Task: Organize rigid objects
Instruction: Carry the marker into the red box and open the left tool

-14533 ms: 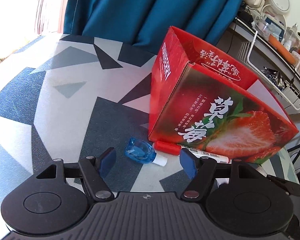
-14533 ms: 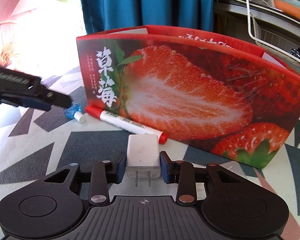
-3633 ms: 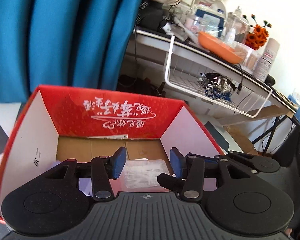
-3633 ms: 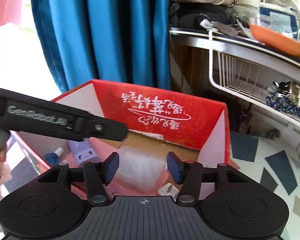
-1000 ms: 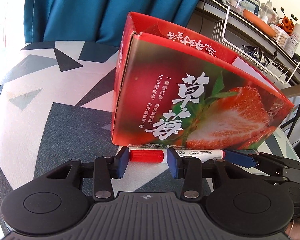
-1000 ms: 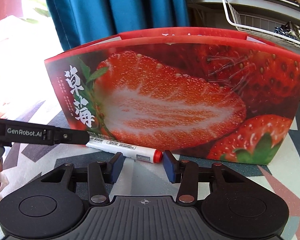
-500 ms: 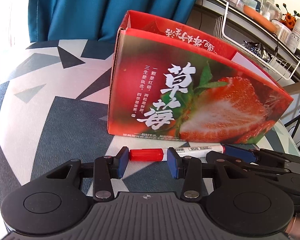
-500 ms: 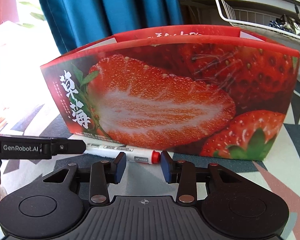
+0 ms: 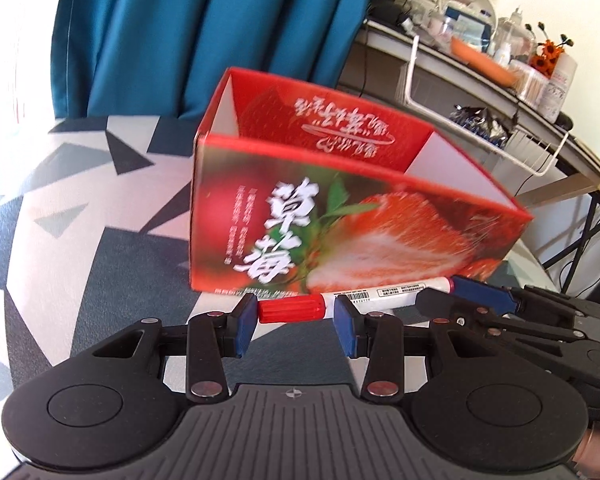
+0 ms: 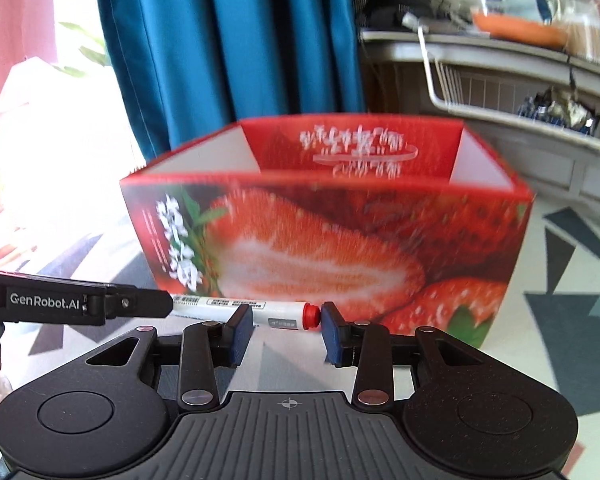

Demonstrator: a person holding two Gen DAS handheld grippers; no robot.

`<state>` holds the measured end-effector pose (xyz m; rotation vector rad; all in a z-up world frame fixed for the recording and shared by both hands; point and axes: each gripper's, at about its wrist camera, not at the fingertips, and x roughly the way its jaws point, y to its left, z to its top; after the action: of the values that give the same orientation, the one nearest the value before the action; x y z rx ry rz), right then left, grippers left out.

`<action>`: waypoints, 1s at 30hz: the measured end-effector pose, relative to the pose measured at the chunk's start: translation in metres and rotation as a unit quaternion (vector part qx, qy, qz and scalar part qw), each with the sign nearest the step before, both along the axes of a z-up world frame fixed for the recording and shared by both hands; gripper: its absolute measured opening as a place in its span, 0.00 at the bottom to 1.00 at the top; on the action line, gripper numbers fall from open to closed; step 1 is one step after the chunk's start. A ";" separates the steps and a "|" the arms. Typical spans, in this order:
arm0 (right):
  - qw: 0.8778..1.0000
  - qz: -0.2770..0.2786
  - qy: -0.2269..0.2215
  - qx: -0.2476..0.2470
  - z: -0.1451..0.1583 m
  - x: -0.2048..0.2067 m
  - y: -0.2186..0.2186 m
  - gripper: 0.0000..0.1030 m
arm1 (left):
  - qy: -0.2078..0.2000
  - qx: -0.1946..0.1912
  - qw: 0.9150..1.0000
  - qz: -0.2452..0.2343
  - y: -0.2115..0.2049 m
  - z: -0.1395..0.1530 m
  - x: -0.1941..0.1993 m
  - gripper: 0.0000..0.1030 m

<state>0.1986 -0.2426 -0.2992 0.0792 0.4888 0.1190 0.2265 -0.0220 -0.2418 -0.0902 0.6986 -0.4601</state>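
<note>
Between the left gripper's (image 9: 296,316) blue pads (image 9: 247,316) the marker's red cap is sitting clamped, while the right gripper (image 10: 286,320) is pinching the marker (image 9: 380,294) at its other, red-tipped end. Both are gripping the marker and holding it level just in front of the strawberry box (image 9: 340,216), which is standing open-topped on the patterned table (image 9: 80,200).

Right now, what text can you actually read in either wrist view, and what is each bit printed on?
"GenRobot.AI": white lettering on the side of the left gripper, seen in the right wrist view.
"草莓": large white characters on the front of the strawberry box.
White script on the box's inner back wall: upside down and blurred, unreadable.
Small columns of text beside the big characters: too blurred.
Marker label and barcode: too small to read.
</note>
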 end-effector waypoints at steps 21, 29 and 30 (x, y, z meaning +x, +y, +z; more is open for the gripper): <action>0.997 -0.009 -0.081 -0.013 0.058 -0.019 -0.009 0.34 | -0.073 -0.037 0.997 -0.002 -0.009 0.063 -0.010 0.43; 0.996 -0.024 -0.091 -0.006 0.063 -0.007 -0.026 0.34 | -0.084 -0.036 0.996 -0.014 -0.027 0.073 0.005 0.43; 0.995 -0.025 -0.091 -0.007 0.063 -0.005 -0.027 0.34 | -0.085 -0.035 0.996 -0.014 -0.029 0.074 0.008 0.43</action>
<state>0.1941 -0.2701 -0.2362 0.0655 0.3051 0.0722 0.2344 -0.0512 -0.1680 -0.1058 0.5182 -0.5129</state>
